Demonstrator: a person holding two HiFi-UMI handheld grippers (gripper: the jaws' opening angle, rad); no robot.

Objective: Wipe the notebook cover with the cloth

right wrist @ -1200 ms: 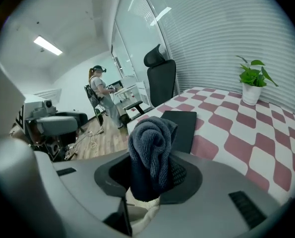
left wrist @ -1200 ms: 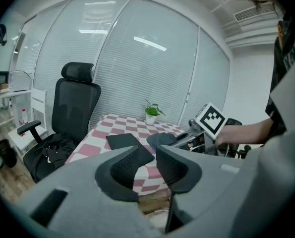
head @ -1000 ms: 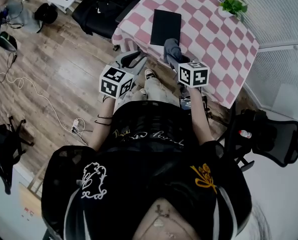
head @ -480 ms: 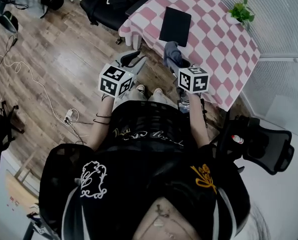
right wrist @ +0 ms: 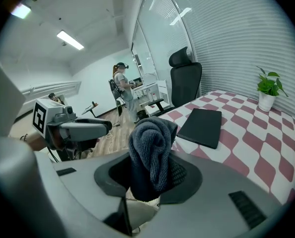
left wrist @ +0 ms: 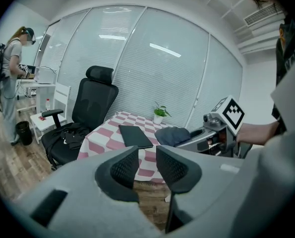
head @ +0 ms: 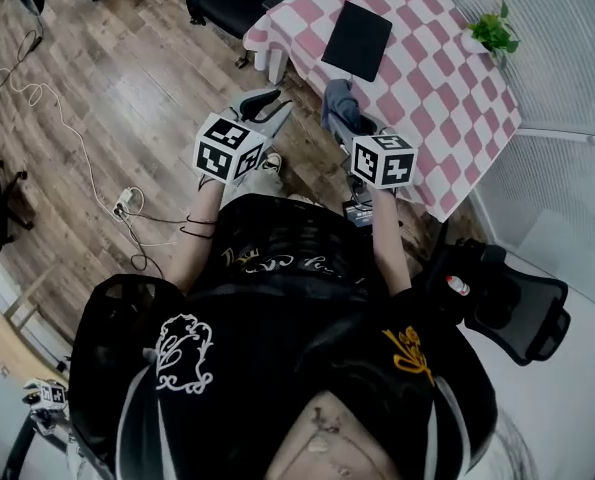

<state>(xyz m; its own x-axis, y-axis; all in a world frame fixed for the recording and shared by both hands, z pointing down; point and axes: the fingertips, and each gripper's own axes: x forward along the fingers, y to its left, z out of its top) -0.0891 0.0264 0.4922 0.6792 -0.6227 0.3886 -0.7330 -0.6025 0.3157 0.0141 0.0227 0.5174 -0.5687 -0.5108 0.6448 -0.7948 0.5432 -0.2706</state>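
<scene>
1. Right tool (right wrist: 151, 178): the jaws pinch a dark grey cloth (right wrist: 153, 145). The cloth bunches up above the jaws at the centre of the right gripper view.
2. Left tool (left wrist: 146, 166): the jaws stand slightly apart, with nothing between them.
3. Notebook (head: 357, 40): black and closed. It lies flat on the pink-and-white checked worktop (head: 447, 88), at the upper middle of the head view.
4. Cloth and notebook: in the head view the cloth sits just below the notebook in the frame and does not touch it.
5. Left tool position: left of the worktop in the head view, over the wooden floor (head: 127, 98).
6. Potted plant (head: 494, 30): on the worktop at the upper right of the head view, well apart from the notebook.
7. Black office chair (left wrist: 90, 110): beside the worktop, left of centre in the left gripper view.
</scene>
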